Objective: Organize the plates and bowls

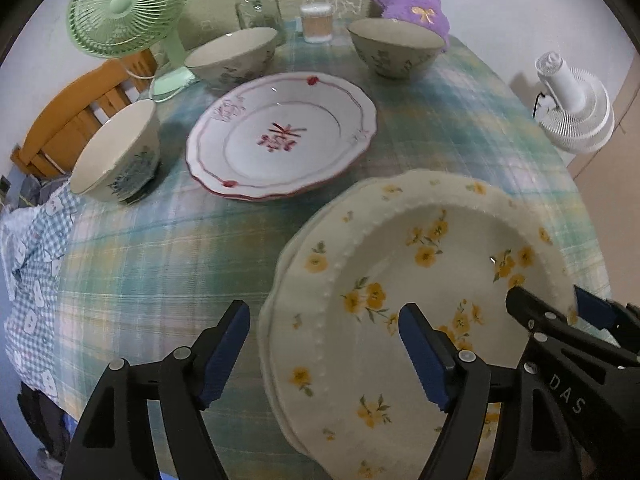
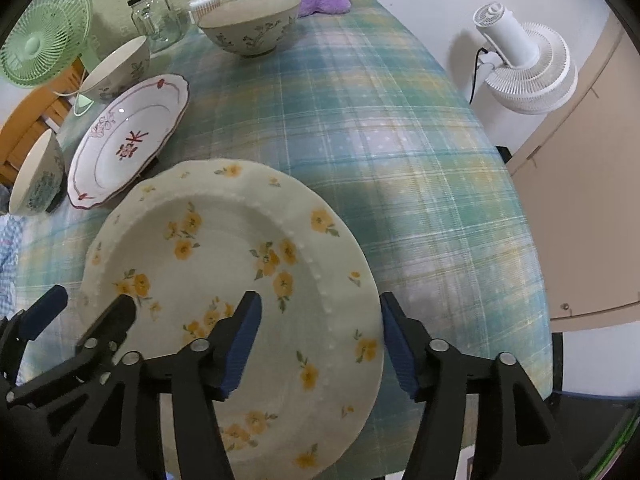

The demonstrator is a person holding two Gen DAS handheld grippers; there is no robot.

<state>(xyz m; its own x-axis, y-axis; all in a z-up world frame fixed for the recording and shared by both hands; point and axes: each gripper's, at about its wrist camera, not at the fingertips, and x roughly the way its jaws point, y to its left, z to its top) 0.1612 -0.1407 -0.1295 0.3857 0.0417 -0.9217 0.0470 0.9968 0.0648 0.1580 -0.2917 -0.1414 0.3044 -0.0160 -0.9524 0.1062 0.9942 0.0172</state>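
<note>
- The left gripper (image 1: 324, 354) stands open, jaws straddling the left rim of the yellow-flowered plate (image 1: 420, 280) without pressing it.
- The right gripper (image 2: 320, 344) is likewise open, straddling that plate's right rim, pads clear of it.
- The plate appears to lie on a second like it, at the near edge of the tablecloth (image 2: 360, 120).
- Beyond this plate, to its far left, lies the red-patterned plate (image 1: 280, 136), nearer the left gripper.
- Three bowls ring that plate: one to its left (image 1: 116, 152), one behind it (image 1: 232, 54), one behind to its right (image 1: 394, 46).
</note>
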